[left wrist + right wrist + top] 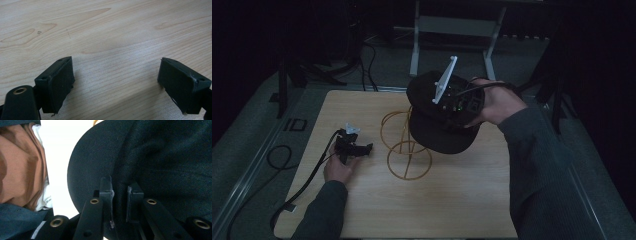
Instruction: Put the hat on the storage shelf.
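Note:
A black cap point(432, 127) hangs in the air over a gold wire stand point(404, 145) in the middle of the wooden table point(452, 200). My right gripper point(457, 107) is shut on the cap, its body half hidden by the crown. In the right gripper view the jaws pinch the black cap point(160, 160) where brim meets crown, the right gripper point(119, 195) nearly closed. My left gripper point(362, 148) rests on the table to the left of the stand. The left gripper point(116, 82) stands open over bare wood, nothing between its pads.
Black cables point(302, 185) trail off the table's left side. A grey metal frame point(452, 30) stands on the floor beyond the far edge. Brown and white cloth point(22, 170) shows behind the cap in the right gripper view.

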